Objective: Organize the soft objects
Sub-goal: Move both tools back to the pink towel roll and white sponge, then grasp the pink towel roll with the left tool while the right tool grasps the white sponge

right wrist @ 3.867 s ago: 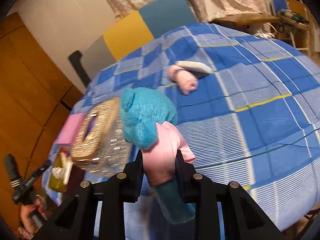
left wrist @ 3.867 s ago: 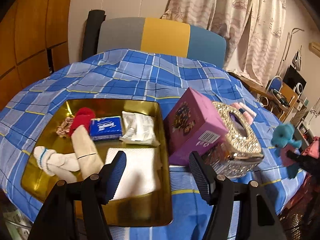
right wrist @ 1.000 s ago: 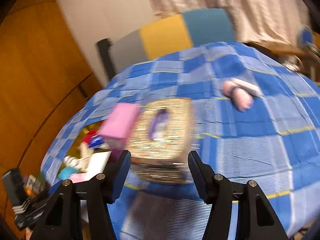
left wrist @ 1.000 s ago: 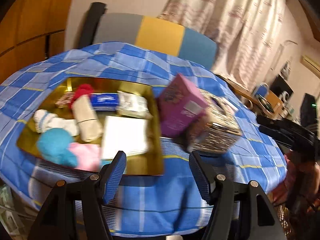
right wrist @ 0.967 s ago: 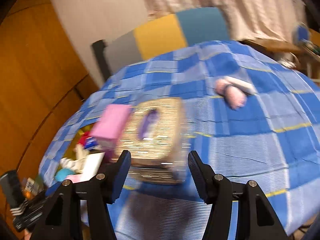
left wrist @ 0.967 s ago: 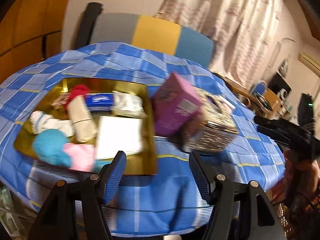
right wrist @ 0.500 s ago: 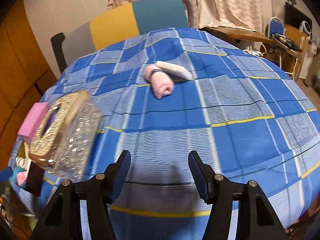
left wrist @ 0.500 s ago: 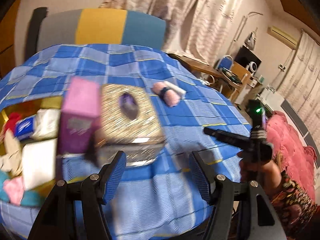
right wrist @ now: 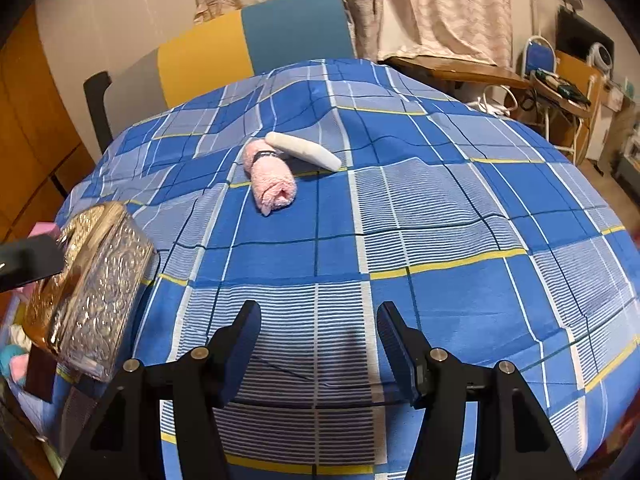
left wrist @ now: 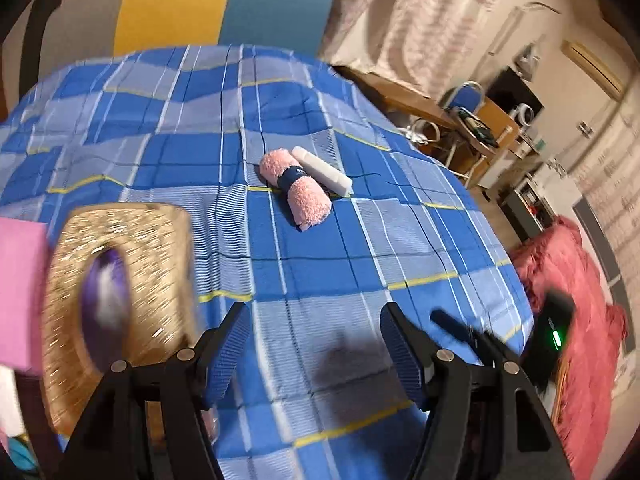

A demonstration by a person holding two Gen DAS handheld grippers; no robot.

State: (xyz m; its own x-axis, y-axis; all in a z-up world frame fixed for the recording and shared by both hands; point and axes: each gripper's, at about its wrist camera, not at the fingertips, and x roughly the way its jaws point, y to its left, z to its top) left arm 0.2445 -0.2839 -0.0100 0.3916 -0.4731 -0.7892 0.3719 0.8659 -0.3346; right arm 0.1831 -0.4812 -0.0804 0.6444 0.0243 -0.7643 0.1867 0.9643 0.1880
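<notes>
A rolled pink towel [left wrist: 298, 191] with a dark band lies on the blue checked tablecloth [left wrist: 320, 264], touching a white roll [left wrist: 322, 171] just behind it. Both also show in the right wrist view, the towel [right wrist: 270, 178] and the white roll [right wrist: 304, 151]. My left gripper [left wrist: 314, 350] is open and empty, well short of the towel. My right gripper [right wrist: 318, 344] is open and empty, also near the table's front. The right gripper shows blurred at the right of the left wrist view [left wrist: 460, 326].
A gold glittery tissue box [left wrist: 116, 280] stands at the left, also in the right wrist view [right wrist: 90, 284], with a pink box [left wrist: 18, 292] beside it. A teal and pink soft toy [right wrist: 10, 360] peeks at the far left. A chair [right wrist: 248, 44] stands behind the table.
The teal and pink toy held by my right gripper 3.9 s ago now lies in the gold tray. Both views have swung right from the tray toward the pink towel. Both grippers are open.
</notes>
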